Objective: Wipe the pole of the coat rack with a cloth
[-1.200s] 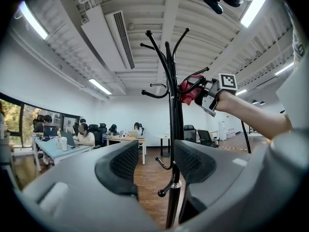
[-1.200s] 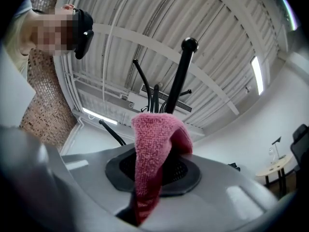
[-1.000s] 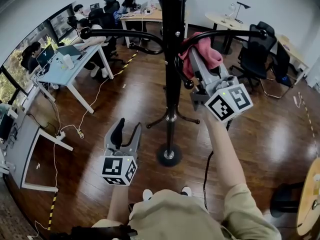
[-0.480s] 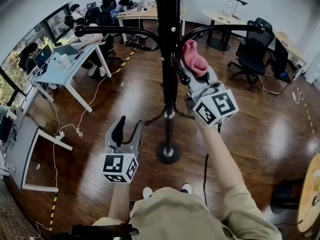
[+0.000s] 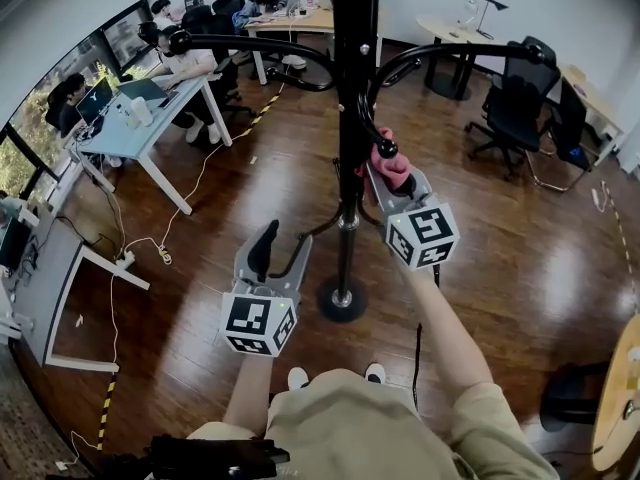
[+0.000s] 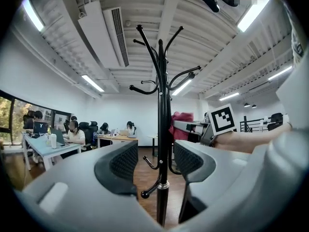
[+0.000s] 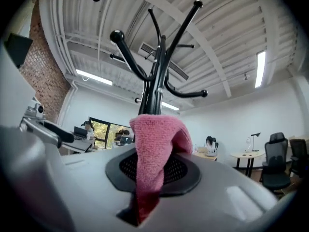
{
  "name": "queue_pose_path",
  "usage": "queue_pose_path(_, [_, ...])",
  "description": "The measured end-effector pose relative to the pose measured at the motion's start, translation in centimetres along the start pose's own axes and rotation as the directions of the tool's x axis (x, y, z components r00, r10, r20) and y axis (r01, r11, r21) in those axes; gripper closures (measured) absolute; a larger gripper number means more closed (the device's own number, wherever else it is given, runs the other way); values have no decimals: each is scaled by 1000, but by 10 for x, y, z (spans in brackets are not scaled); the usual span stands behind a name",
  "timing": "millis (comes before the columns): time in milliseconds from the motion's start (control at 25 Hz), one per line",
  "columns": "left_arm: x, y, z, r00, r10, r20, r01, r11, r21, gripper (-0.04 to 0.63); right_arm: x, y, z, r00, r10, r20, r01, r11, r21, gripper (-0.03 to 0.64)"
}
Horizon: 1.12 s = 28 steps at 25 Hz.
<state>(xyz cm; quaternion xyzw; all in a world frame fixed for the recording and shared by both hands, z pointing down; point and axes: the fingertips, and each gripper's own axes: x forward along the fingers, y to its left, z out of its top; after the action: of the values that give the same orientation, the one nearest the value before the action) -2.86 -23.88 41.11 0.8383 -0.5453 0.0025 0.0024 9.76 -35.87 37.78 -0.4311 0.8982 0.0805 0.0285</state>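
Note:
The black coat rack pole (image 5: 349,118) rises from a round base (image 5: 342,299) on the wood floor. My right gripper (image 5: 385,180) is shut on a pink cloth (image 5: 397,171) that lies against the pole's right side, just below a lower hook. In the right gripper view the cloth (image 7: 153,149) is folded over the jaws, with the pole (image 7: 152,93) right behind it. My left gripper (image 5: 282,254) stands open and empty, lower and to the left of the pole. Its view looks at the pole (image 6: 163,158) between its two pads (image 6: 120,164) and catches the cloth (image 6: 181,121).
Curved hook arms (image 5: 255,46) stick out from the pole at several heights. Desks (image 5: 150,118) with seated people stand at the back left, and office chairs (image 5: 515,103) at the back right. A cable (image 5: 415,343) trails over the floor near my feet.
My right gripper has slid down the pole with the pink cloth, from near the upper hooks to mid height. The left gripper has shifted slightly right and stays open.

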Motion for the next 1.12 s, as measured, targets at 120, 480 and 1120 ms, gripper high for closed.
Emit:
queue_pose_path(120, [5,-6,-2,1000,-22,-3,22,1000,-1,373,0,7,-42,988,10,-151,-13,1000,-23,574])
queue_pose_path(480, [8,-13,-6,998,-56,-12,56,998,-18,373,-11,35,-159,820,-26,-572,-152,953,-261,574])
queue_pose_path(1120, [8,-16,-17,996,-92,-16,91,995,-50,373,-101,16,-203,591,-317,-741,-292,773,-564,574])
